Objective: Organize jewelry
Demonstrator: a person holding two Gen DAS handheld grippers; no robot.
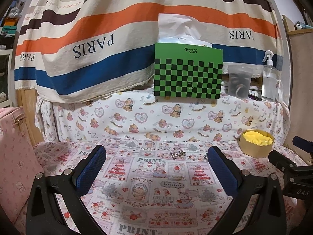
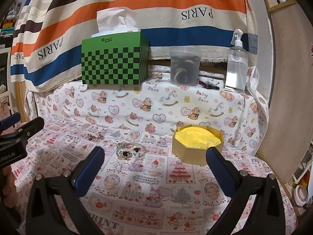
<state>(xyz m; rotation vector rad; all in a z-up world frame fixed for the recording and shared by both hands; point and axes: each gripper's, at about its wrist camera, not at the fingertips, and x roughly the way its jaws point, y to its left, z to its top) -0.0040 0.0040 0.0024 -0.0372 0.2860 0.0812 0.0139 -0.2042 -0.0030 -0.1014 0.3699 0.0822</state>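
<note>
A gold octagonal box point(image 2: 196, 148) lined with yellow tissue stands on the printed cloth; it also shows in the left wrist view point(image 1: 256, 144). A silver bangle with rings point(image 2: 130, 150) lies left of the box. Small earrings point(image 2: 94, 136) lie further left, seen in the left wrist view as small silver pieces point(image 1: 177, 154). My left gripper point(image 1: 156, 156) is open and empty, a little short of the earrings. My right gripper point(image 2: 155, 156) is open and empty, just behind the bangle and the box.
A green checkered tissue box point(image 2: 114, 58), a grey plastic cup point(image 2: 183, 68) and a clear spray bottle point(image 2: 235, 64) stand on the raised ledge behind. A pink bag point(image 1: 13, 156) sits at the left. A striped cloth hangs behind.
</note>
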